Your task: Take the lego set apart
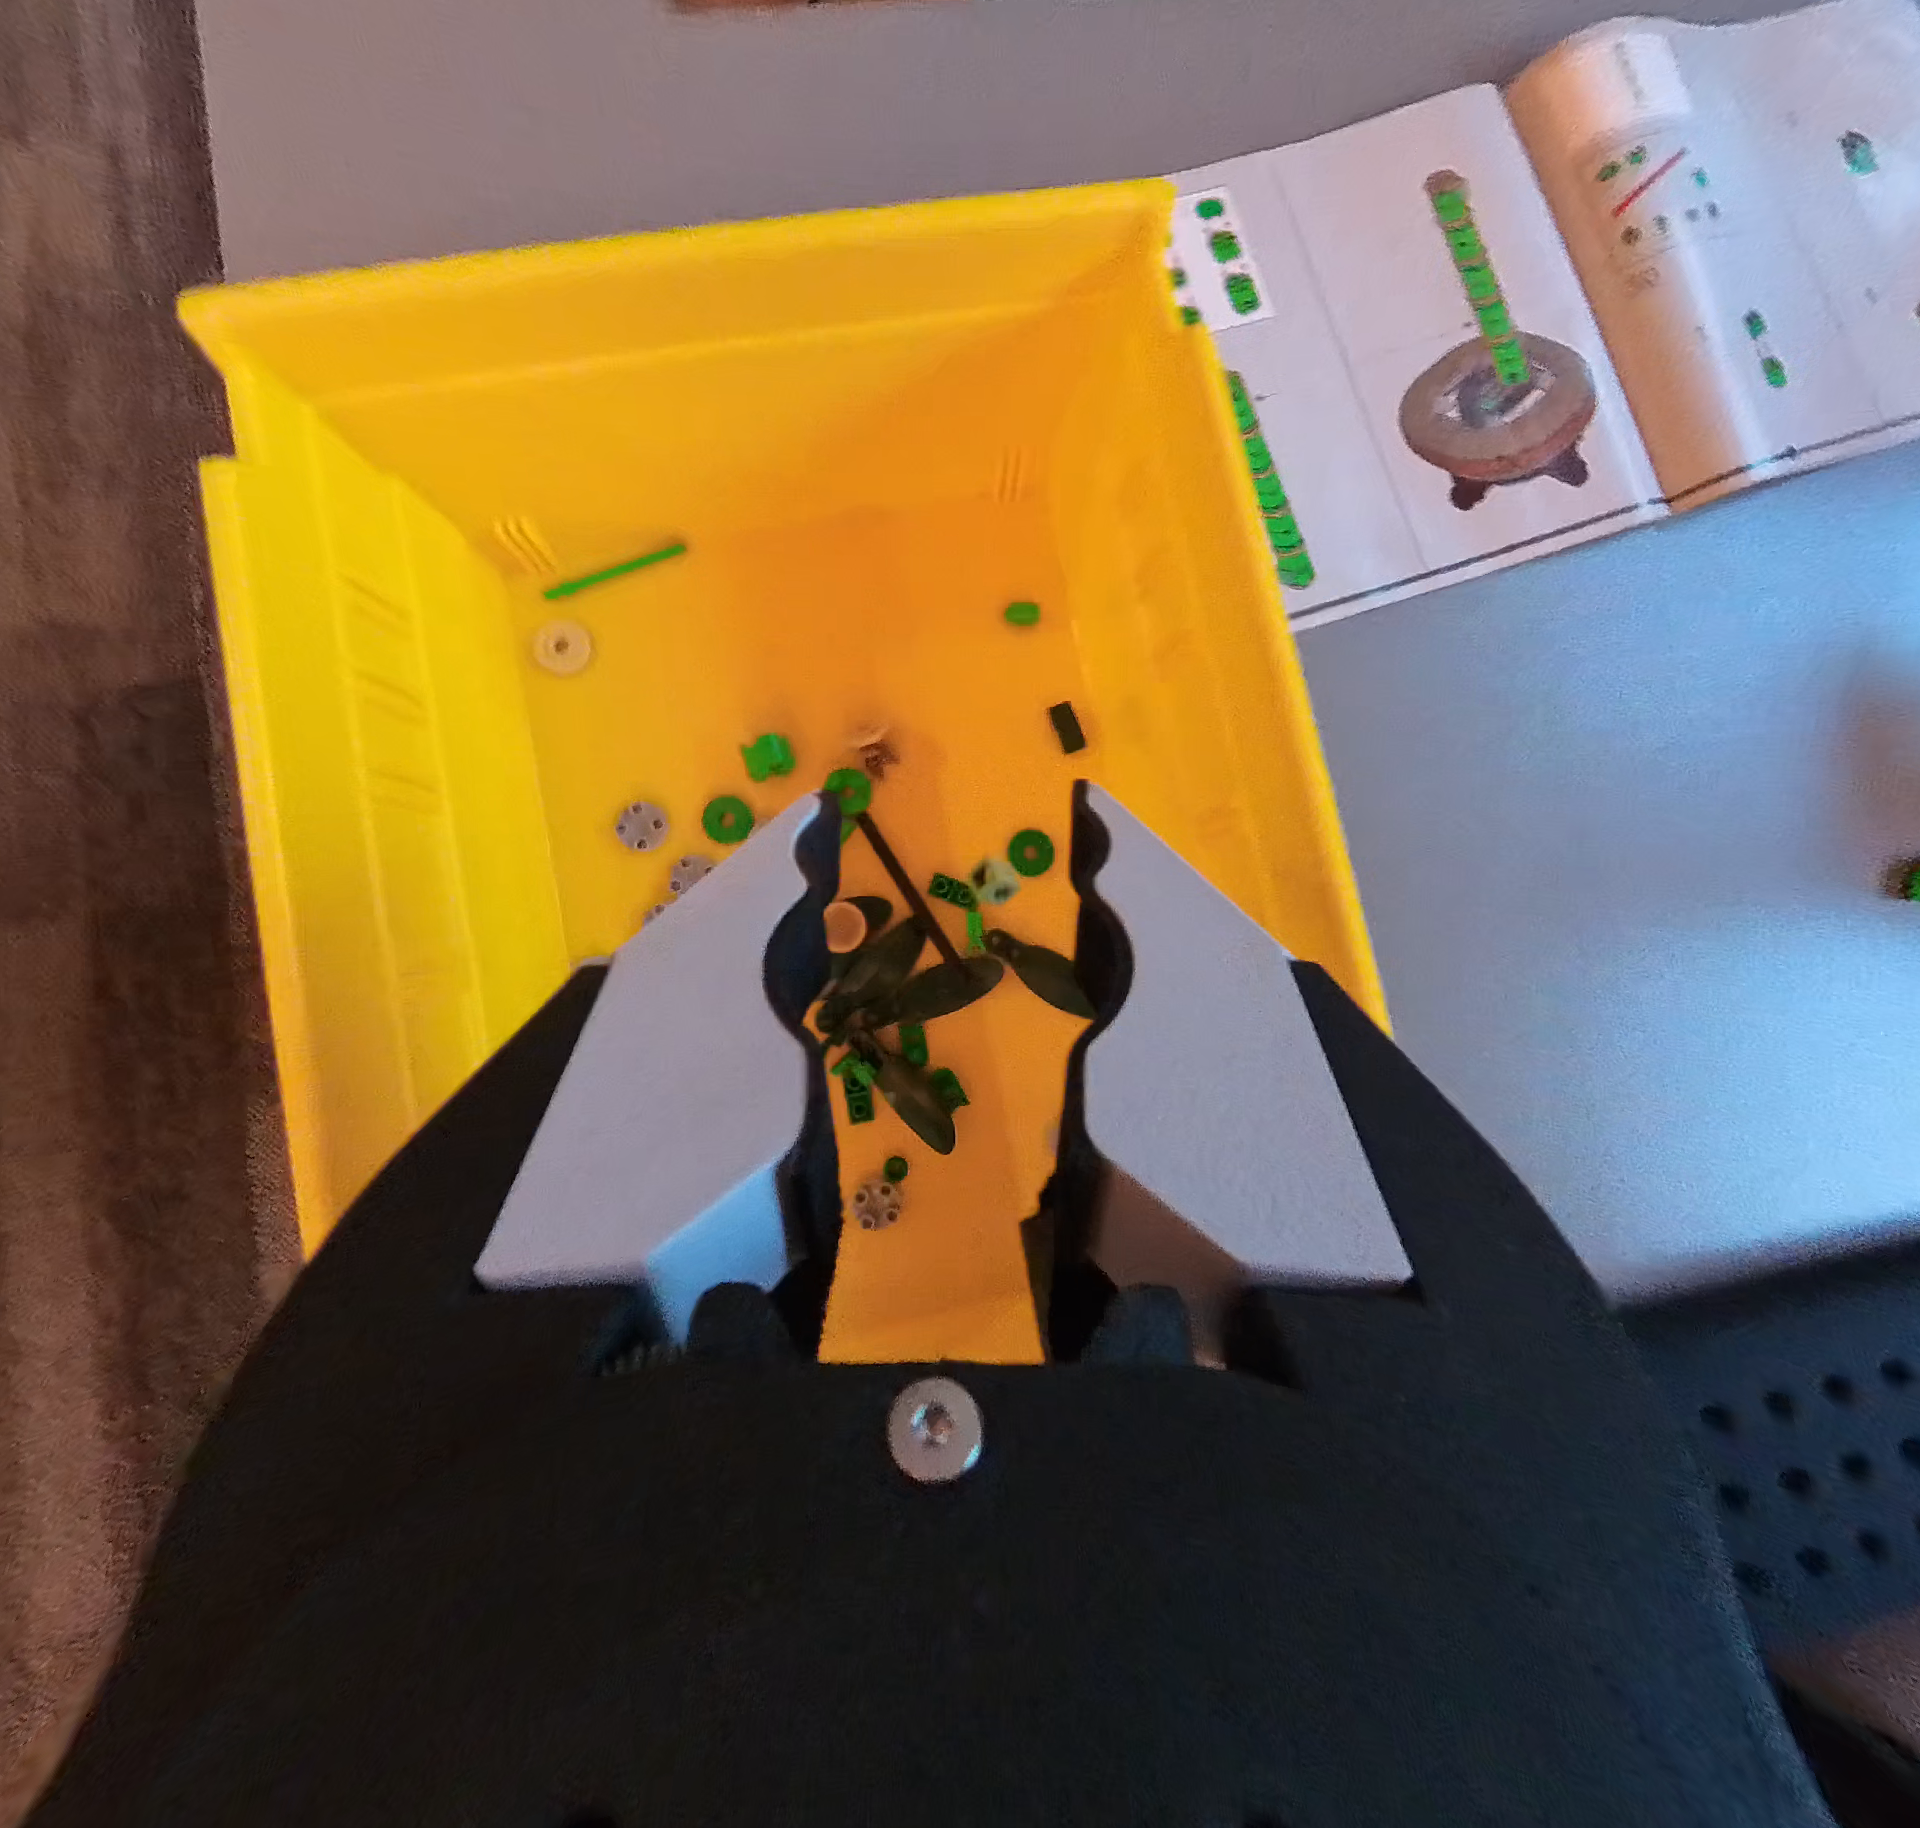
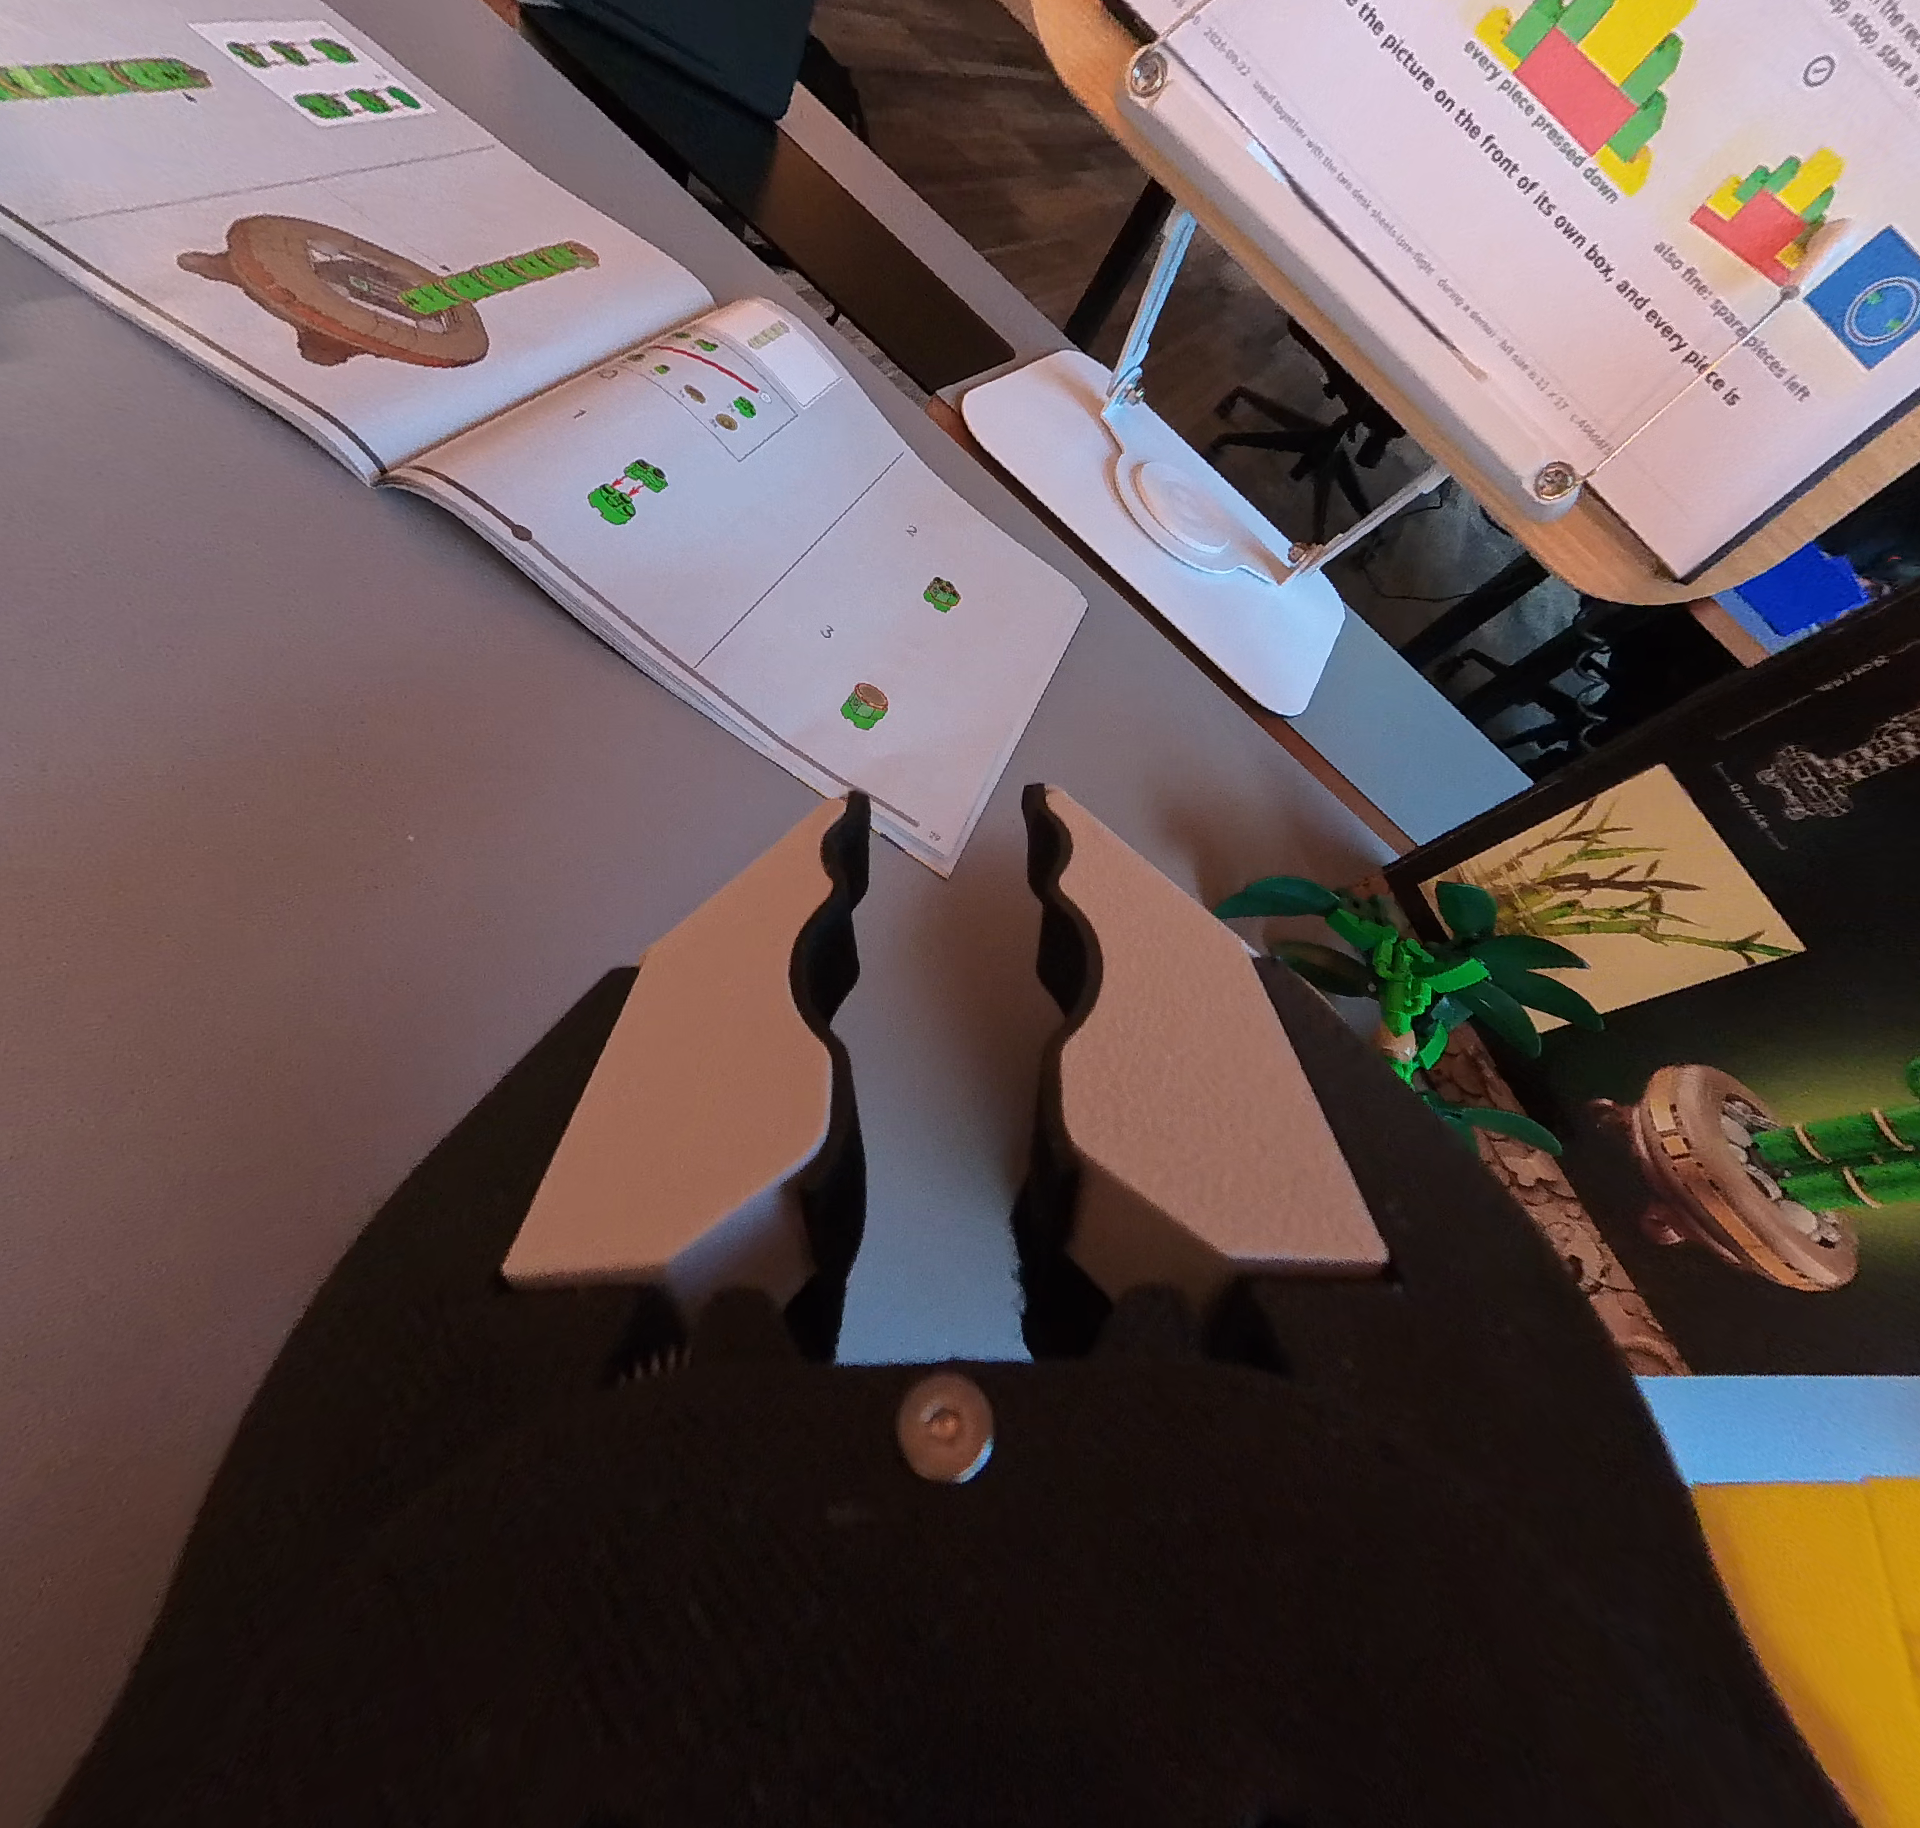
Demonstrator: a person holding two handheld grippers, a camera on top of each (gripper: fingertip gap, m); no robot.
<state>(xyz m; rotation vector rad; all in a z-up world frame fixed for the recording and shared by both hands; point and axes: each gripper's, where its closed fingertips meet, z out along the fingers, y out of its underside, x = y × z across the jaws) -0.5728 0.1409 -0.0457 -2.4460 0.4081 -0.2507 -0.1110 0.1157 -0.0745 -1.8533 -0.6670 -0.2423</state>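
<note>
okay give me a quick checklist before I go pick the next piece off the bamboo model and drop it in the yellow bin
1. Left claw empty and open: ok, only the bin floor shows between its fingers.
2. Right claw empty and open: ok, bare table between its fingers.
3. Yellow bin has room: ok, loose pieces only scatter the floor.
4. Bamboo model within sight: ok, right of the right claw, beside the set's box.
5. Model lined up between the fingers: not ok, it sits off to the side.
6. How much of the model remains: cannot tell, mostly hidden.

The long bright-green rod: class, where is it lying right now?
In the left wrist view, the long bright-green rod lies on the floor of the yellow plastic bin, in its far left corner, just beyond a cream round disc piece.
</note>
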